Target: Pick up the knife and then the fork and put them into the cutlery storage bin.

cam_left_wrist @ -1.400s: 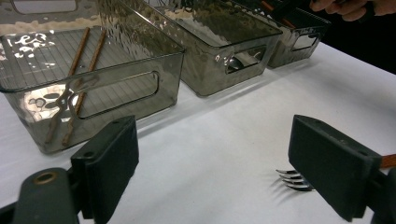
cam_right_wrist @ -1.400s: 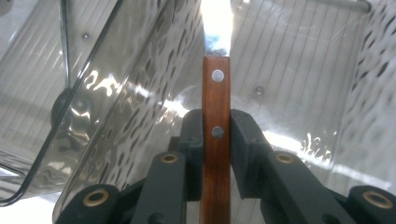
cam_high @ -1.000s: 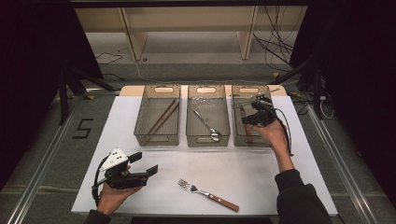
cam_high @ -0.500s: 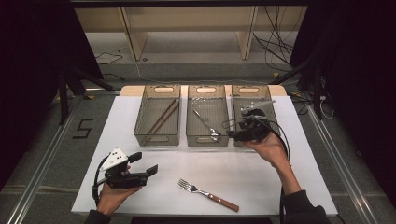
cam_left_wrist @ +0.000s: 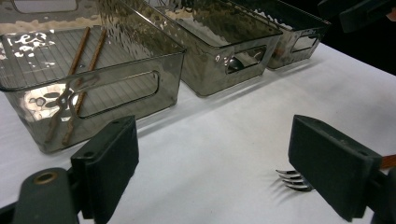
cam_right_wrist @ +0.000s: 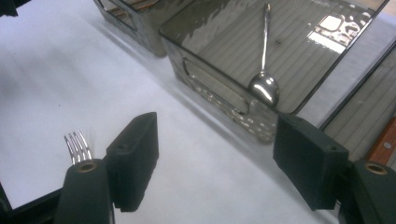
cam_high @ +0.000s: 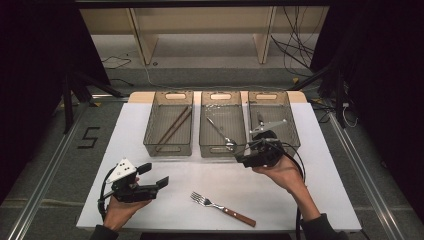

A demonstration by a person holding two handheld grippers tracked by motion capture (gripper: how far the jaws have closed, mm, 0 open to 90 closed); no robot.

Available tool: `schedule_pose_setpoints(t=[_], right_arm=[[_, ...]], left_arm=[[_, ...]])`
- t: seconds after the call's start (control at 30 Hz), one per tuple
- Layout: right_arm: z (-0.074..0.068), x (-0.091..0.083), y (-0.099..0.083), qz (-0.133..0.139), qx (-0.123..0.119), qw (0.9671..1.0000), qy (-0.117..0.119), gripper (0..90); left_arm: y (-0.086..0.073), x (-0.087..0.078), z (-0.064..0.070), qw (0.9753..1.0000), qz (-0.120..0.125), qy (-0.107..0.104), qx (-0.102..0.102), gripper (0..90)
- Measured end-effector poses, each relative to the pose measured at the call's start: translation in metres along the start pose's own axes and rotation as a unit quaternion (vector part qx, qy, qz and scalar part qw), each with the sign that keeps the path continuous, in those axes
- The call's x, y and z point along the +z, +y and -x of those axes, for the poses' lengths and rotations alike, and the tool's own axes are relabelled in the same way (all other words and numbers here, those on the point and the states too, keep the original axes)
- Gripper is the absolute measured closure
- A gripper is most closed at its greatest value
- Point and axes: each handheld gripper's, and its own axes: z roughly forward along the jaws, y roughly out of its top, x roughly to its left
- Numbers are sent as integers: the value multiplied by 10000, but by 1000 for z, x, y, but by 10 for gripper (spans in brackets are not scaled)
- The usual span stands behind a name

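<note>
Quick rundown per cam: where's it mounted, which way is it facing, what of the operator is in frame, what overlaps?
High view: fixed above the person's side, looking forward and down on the table; both hands, left gripper and right gripper in frame.
Left gripper view: rides the left gripper, looking between its open jaws toward the chopstick bin; own jaws show.
Right gripper view: rides the right gripper, facing the spoon in the middle bin; own jaws show.
Shared: the fork appears in all three.

Black tongs in each hand: left tongs (cam_high: 152,176) topped with a grey three-cornered plate, right tongs (cam_high: 242,156) trailing black cable; blocky jaws, brass-ringed screw holes, dark sleeves.
</note>
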Motion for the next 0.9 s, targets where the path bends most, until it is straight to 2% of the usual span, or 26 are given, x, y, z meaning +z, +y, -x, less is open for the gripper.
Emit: schedule_pose_setpoints(t=[0.4,0.9], right_arm=[[-22,11,-12,-348,-141,9989,276,282],[-48,21,-30,-869,-428,9939,536,277]], left_arm=[[0,-1,0,10000,39,-12,-15,157],[0,-1,1,10000,50,-14,-2,154]])
